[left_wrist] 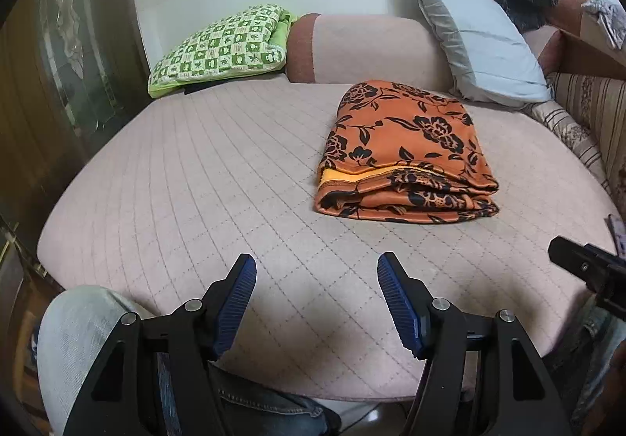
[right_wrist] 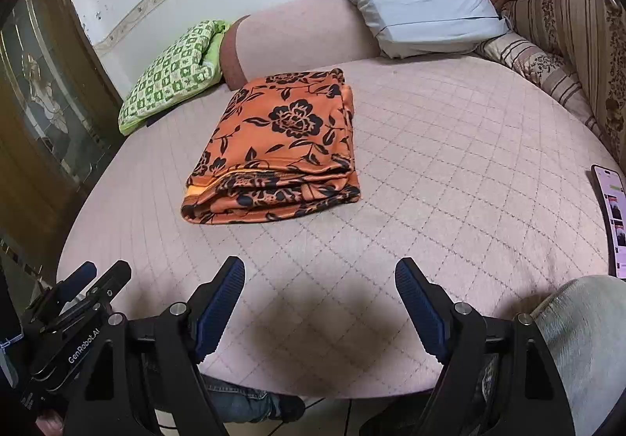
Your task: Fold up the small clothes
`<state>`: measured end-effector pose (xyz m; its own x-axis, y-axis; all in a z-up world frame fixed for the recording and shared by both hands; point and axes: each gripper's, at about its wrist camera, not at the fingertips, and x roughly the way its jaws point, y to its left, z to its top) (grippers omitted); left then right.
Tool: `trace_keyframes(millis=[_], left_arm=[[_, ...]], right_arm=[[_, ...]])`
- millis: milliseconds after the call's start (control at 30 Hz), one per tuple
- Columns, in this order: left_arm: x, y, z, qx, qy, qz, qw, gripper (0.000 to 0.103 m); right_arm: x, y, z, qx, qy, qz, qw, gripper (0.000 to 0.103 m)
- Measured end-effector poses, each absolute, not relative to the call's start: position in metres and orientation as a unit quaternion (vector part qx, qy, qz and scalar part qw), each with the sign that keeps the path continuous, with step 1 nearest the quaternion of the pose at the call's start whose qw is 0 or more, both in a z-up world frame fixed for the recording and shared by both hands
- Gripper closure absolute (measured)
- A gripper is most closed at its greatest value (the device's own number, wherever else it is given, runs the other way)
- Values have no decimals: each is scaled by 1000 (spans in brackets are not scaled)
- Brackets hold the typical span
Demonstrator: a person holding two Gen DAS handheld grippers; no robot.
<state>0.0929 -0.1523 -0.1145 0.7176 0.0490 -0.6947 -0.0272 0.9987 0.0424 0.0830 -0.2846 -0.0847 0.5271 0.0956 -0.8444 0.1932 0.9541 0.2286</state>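
Observation:
An orange cloth with black flowers (left_wrist: 403,154) (right_wrist: 277,146) lies folded into a thick rectangle on the pink quilted bed (left_wrist: 195,181) (right_wrist: 450,162). My left gripper (left_wrist: 316,271) hangs open above the bed's near edge, short of the cloth, with nothing between its blue pads. My right gripper (right_wrist: 320,271) is open too, also over the near edge and apart from the cloth. The left gripper's tips (right_wrist: 94,275) show at the lower left of the right wrist view. A black part of the right gripper (left_wrist: 587,267) shows at the right edge of the left wrist view.
A green checked cushion (left_wrist: 223,44) (right_wrist: 172,76) and a grey pillow (left_wrist: 481,40) (right_wrist: 411,1) lean at the bed's far side against a pink bolster (left_wrist: 364,48). A lit phone (right_wrist: 612,220) lies at the right edge. The person's knees (left_wrist: 78,338) (right_wrist: 583,338) are below.

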Motion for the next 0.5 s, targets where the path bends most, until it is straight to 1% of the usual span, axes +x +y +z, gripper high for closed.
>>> trace_keyframes(millis=[167, 500], left_arm=[[88, -140, -102, 1, 382, 12, 924, 38], [67, -141, -84, 26, 368, 17, 929, 37]], right_arm=[[75, -270, -71, 130, 496, -39, 857, 22], [68, -255, -42, 101, 487, -46, 866, 22]])
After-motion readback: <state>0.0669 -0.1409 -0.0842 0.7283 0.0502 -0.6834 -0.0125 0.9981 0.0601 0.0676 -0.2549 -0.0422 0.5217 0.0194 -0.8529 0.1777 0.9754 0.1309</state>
